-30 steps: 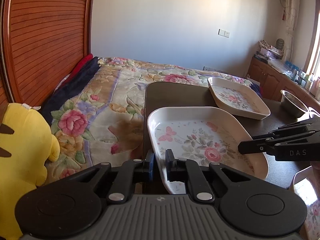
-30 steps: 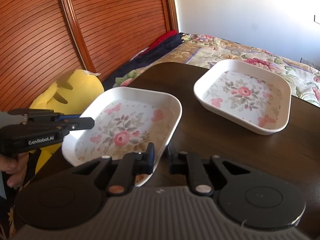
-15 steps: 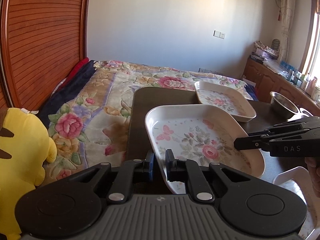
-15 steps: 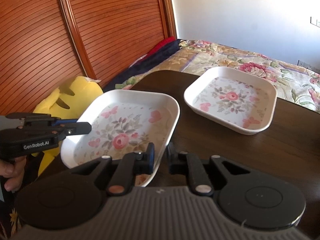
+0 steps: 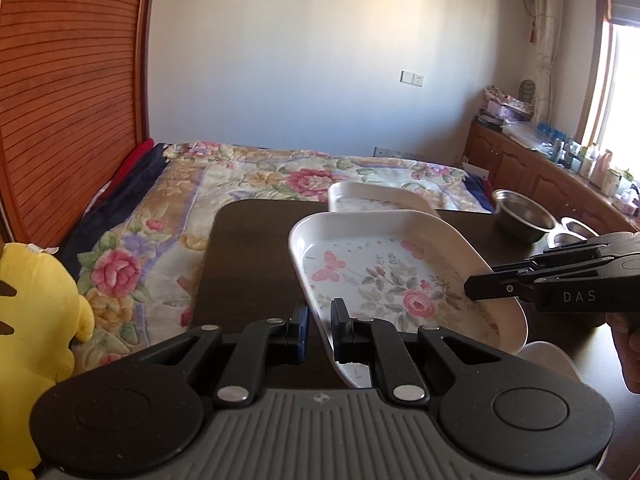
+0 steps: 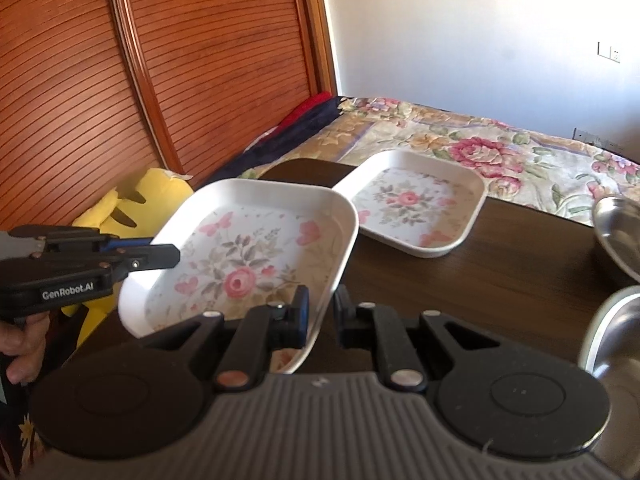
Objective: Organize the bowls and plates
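Observation:
A white square plate [image 5: 400, 280] with a rose and butterfly print hangs tilted above the dark table [image 5: 248, 260], held from both sides. My left gripper [image 5: 320, 330] is shut on its near left rim. My right gripper [image 6: 322, 316] is shut on the opposite rim of the plate [image 6: 248, 256]. Each gripper shows in the other's view, the right gripper [image 5: 500, 284] and the left gripper [image 6: 160, 258]. A second matching plate [image 6: 416, 204] lies flat on the table further back; the held plate overlaps its near corner in view. From the left wrist only the far rim of the second plate [image 5: 376, 198] shows.
Steel bowls [image 6: 620, 236] [image 6: 612, 340] stand on the table's right side, one steel bowl [image 5: 524, 216] by the far edge. A white dish [image 5: 548, 356] sits low under the held plate. A yellow plush toy [image 5: 32, 320] and a flowered bed [image 5: 240, 176] lie to the left.
Both grippers have lifted the held plate and carried it toward the second plate, which it now partly covers. The steel bowls have come into the right wrist view.

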### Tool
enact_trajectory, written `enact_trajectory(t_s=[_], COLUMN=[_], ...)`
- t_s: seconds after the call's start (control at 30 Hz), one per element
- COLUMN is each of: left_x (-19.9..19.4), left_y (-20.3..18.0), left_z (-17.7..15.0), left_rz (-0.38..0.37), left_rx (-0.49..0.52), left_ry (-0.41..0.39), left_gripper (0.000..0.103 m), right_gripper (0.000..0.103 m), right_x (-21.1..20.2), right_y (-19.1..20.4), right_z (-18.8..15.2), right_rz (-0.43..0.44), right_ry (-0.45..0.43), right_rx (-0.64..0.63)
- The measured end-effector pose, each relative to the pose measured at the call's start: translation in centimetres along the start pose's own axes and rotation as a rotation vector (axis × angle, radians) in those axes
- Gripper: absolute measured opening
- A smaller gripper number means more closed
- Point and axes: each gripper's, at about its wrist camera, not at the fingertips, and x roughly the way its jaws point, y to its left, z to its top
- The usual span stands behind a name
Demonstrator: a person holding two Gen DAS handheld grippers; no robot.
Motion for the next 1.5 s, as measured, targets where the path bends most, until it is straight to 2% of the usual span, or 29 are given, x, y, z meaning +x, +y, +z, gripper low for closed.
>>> enact_trajectory(t_s=[0.27,0.67,1.1,1.5], left_x=[-1.5,-3.2,-4.8,-4.8], left_y=[-3.3,-6.8,-8.7,-9.3], left_z=[-0.5,-3.2,-6.7,-8.2], left_rz=[-0.028,-0.065,-0.111,-0.093], left_rx=[0.020,0.023,-0.014,-0.020], left_ry=[-0.017,-0.008,0.000,-0.016], left_gripper=[0.013,0.013,0.013,0.013], right_gripper=[0.014,0.015,0.015,0.015], right_x=[-3.3,-6.8,-8.6,-9.1], right_y=[-1.3,-2.3,-2.9,-2.7], right_z=[-1.4,-5.1,-9.0,-11.5], right_rz=[-0.020,-0.022,0.000,0.001], right_ry=[-0.020,-0.019,-0.025,-0.138], right_rx=[0.005,0.021,0.065,0.132])
